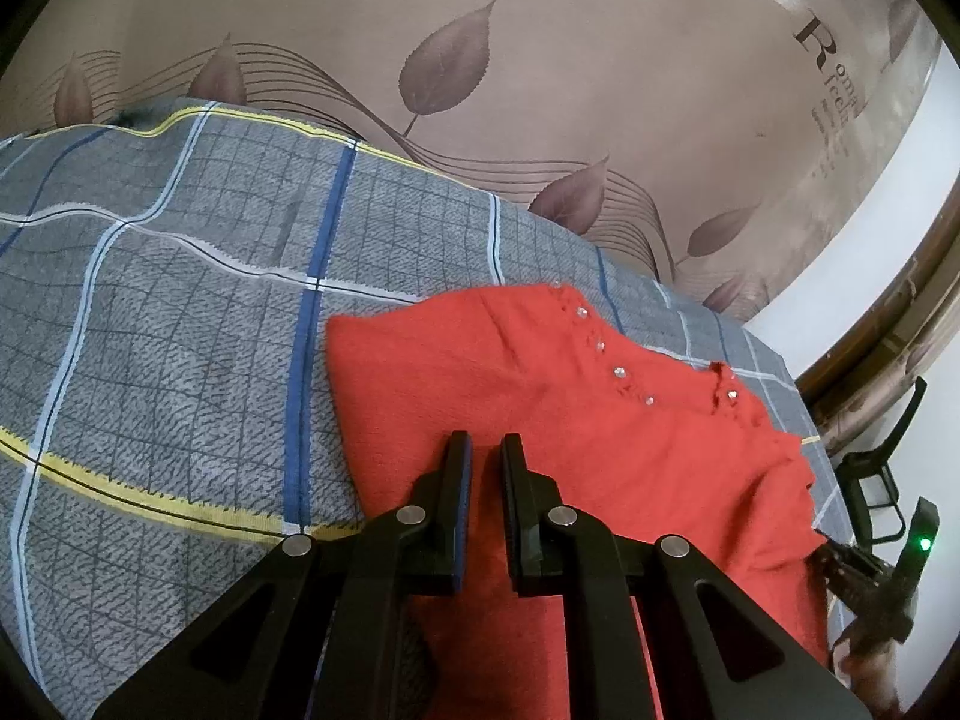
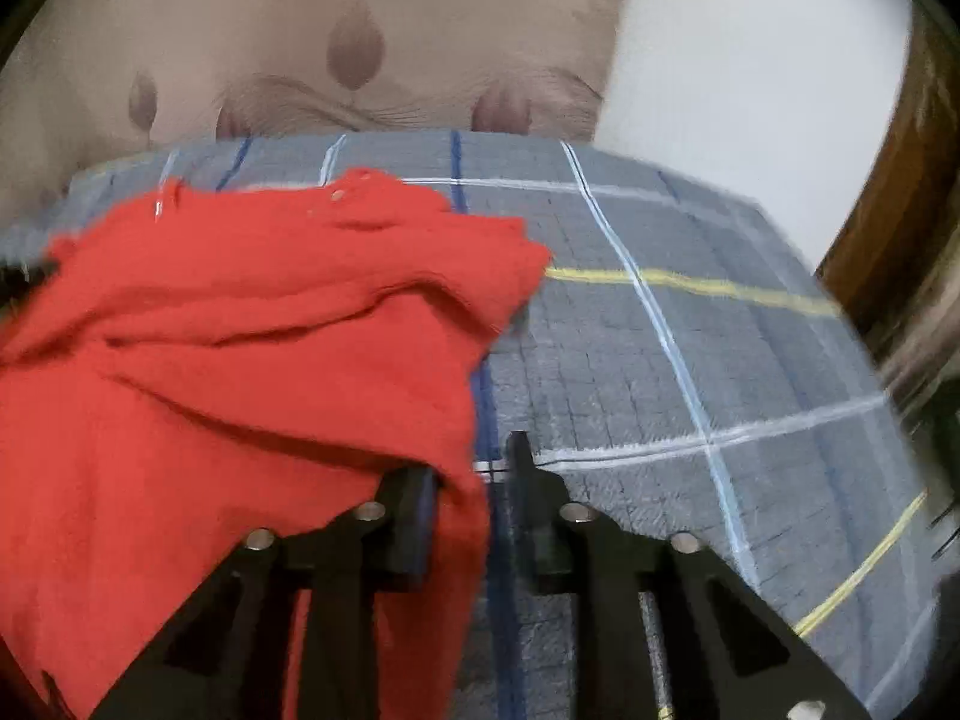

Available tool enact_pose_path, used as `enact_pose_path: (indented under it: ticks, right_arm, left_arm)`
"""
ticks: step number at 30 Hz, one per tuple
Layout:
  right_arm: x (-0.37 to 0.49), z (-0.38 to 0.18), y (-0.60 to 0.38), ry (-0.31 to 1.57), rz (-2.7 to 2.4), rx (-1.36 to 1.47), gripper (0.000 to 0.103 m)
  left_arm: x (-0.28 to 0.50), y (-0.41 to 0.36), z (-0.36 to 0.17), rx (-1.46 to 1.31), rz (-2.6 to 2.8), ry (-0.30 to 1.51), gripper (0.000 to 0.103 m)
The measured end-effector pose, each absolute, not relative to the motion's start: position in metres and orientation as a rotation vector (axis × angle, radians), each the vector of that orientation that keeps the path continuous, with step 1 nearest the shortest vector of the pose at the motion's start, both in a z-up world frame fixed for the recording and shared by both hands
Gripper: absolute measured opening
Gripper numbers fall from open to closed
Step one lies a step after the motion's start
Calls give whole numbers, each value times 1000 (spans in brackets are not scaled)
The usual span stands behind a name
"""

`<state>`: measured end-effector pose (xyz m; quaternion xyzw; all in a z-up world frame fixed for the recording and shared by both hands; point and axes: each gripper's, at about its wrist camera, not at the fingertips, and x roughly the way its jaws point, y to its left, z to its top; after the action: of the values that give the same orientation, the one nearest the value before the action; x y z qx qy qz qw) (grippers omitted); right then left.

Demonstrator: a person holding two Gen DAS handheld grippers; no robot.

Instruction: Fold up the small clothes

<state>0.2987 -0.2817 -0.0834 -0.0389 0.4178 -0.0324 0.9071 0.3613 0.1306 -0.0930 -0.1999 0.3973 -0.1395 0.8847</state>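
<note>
A small red knit garment [image 1: 600, 420] with a row of clear beads lies on a grey plaid cover [image 1: 150, 330]. My left gripper [image 1: 485, 441] hovers over the garment's near part, jaws slightly apart, with nothing between them. In the right wrist view the red garment [image 2: 240, 360] is bunched and folded at the left. Its edge drapes over the left finger of my right gripper [image 2: 474, 456]. The jaws are apart, and the red edge hangs between them. The right gripper also shows at the right edge of the left wrist view [image 1: 870, 564].
The grey plaid cover [image 2: 690, 390] spreads to the right of the garment. A brown headboard with a leaf pattern [image 1: 480, 60] rises behind it. A white wall [image 2: 750, 60] and a brown wooden frame [image 2: 900, 210] stand at the right.
</note>
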Motion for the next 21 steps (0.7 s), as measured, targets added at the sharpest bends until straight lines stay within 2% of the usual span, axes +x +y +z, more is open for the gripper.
enact_pose_path:
  ticks: [2,4,8,11,14,17,19,21]
  right_arm:
    - [294,-82,-292,858,-81,-45,18]
    - [289,-82,-300,865,-92,-6,26]
    - [285,-83,-301,883,-101,14,30]
    - [279,-80,-311,908,-43,96,47]
    - [272,-73,-329,927,12,174,49]
    - [267,-55,-348,887,54,284,49]
    - [276,-44,-341,842,63,230,42]
    - [291,-43,-326,829,94,169,23]
  left_arm:
    - [361,132,-94,-427,-295,826,11]
    - [362,133,-94,-439,-299,826,11]
    - [362,134,-94,-439,-297,825,11]
    - [362,135,-94,-444,-298,825,11]
    - [361,135,-94,-447,-298,824,11]
    - [361,135,-94,-442,-296,825,11]
    - [361,135,-93,-437,-293,824,11]
    - [361,135,-93,-435,-292,825,11]
